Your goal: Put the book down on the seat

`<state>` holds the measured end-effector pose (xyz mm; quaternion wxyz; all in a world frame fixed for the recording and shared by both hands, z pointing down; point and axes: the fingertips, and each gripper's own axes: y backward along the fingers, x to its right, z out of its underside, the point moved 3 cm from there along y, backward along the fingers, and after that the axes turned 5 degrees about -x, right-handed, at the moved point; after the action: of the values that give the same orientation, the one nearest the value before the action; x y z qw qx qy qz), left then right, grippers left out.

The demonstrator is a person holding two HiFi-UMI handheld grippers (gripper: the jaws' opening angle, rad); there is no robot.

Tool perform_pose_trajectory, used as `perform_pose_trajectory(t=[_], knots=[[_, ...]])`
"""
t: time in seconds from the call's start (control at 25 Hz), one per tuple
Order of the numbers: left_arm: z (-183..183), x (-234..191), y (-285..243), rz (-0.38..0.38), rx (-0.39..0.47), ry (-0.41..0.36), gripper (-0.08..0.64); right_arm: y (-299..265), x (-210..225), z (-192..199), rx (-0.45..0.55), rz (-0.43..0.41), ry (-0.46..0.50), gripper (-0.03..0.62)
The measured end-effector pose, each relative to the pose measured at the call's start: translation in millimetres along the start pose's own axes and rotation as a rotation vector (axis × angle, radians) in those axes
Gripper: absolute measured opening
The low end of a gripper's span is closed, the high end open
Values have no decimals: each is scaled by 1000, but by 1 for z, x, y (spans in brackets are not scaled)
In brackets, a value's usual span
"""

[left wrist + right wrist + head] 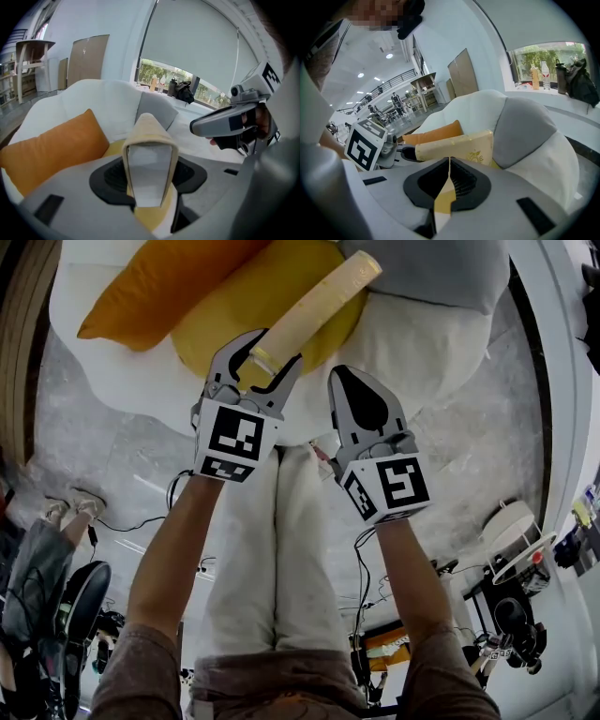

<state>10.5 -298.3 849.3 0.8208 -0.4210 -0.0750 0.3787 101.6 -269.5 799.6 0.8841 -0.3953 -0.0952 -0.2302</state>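
Cut off by the top edge of the head view: orange cushion (159, 282) and grey cushion (431, 268). Partly hidden behind the book (319, 304): yellow cushion (211, 329). Near end of the book buried between the jaws of the left tool (275, 352). In the right gripper view, distant bottles (539, 75) and distant figures (396, 101), both too small to make out in any detail.

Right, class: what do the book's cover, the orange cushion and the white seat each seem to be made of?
The book: likely matte card or cloth; no glare. The orange cushion: matte fabric, plump, softly creased. The white seat: probably fabric over loose filling; it bulges like a beanbag.
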Motion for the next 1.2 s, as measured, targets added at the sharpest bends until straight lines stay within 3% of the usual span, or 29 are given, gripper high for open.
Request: perform_pose_trajectory(t=[0.28, 0.68, 1.2], knots=[[11, 2, 3, 32, -24, 53, 259, 4, -7, 5, -9, 0, -1, 21], [11, 7, 5, 18, -32, 51, 290, 11, -8, 8, -12, 1, -5, 21], [-27, 14, 41, 4, -32, 41, 295, 42, -23, -20, -5, -11, 5, 21]])
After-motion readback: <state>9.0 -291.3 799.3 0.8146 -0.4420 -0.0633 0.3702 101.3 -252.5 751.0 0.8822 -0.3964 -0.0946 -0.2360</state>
